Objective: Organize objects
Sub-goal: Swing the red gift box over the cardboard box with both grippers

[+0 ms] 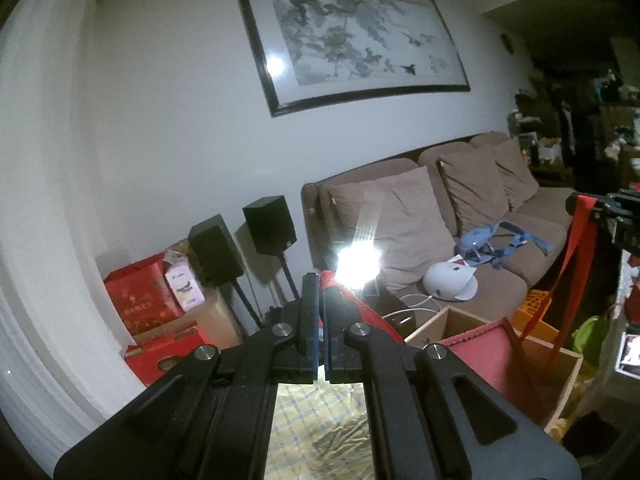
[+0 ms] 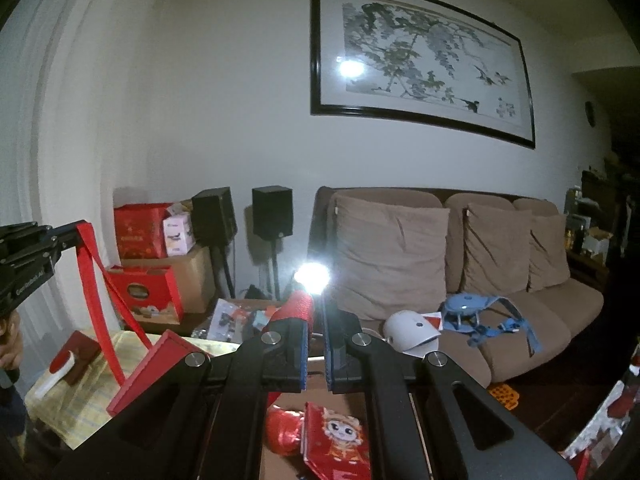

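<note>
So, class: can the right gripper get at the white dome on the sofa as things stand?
Probably not: the right gripper has its jaws shut on a red strap, and the left gripper holds the other strap of the same bag. The path to the dome looks clear.

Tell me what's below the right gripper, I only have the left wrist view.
Observer: A red packet with a cartoon figure lies directly below the right gripper.
Operator: Anything on the checked cloth?
Observer: A dark red item with a white handle lies on the checked cloth, beside the red box.
Operator: Where does the left strap go?
Observer: From the shut left gripper, the red strap runs down to that box's edge.
</note>
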`<action>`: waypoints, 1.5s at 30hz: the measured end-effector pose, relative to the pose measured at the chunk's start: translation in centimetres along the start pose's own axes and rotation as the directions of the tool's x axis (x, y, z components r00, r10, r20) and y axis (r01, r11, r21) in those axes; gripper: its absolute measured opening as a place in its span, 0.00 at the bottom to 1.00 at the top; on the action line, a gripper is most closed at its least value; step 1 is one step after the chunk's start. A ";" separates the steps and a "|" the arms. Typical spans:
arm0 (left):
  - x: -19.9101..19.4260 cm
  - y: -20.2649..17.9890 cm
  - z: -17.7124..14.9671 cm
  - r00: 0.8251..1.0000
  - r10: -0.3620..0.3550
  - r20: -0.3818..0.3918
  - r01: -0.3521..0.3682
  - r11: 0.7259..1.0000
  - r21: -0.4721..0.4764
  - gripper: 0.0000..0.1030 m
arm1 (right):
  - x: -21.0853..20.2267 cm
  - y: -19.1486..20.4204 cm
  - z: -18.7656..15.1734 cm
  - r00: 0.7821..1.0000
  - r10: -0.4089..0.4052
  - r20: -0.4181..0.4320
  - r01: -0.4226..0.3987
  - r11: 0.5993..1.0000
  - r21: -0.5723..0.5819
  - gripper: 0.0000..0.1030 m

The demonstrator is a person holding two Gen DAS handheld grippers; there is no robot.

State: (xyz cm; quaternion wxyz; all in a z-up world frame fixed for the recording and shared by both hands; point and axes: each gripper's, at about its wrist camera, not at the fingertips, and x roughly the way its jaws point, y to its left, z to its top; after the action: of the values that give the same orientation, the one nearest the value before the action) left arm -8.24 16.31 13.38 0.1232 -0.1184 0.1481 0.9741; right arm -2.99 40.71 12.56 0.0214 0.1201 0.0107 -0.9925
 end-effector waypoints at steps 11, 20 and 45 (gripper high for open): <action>3.1 -2.4 -0.5 0.995 -0.075 -0.062 0.075 0.997 -0.006 0.02 | 2.2 -4.0 -0.7 0.992 -0.113 -0.054 0.114 0.994 -0.001 0.04; 5.5 -6.1 -1.0 0.986 -0.127 -0.105 0.128 0.992 0.005 0.02 | 4.2 -6.3 -1.0 0.982 -0.166 -0.086 0.167 0.986 0.008 0.04; 10.8 -16.1 -6.9 0.925 -0.230 -0.303 0.254 0.966 0.041 0.02 | 7.8 -9.7 -3.8 0.960 -0.215 -0.177 0.226 0.973 0.046 0.04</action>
State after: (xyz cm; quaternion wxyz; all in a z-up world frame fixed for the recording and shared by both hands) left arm -12.63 31.27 -0.07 0.2237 -0.2749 0.1878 0.9160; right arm -10.12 50.22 7.16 -0.0941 0.2036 -0.0068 -0.9745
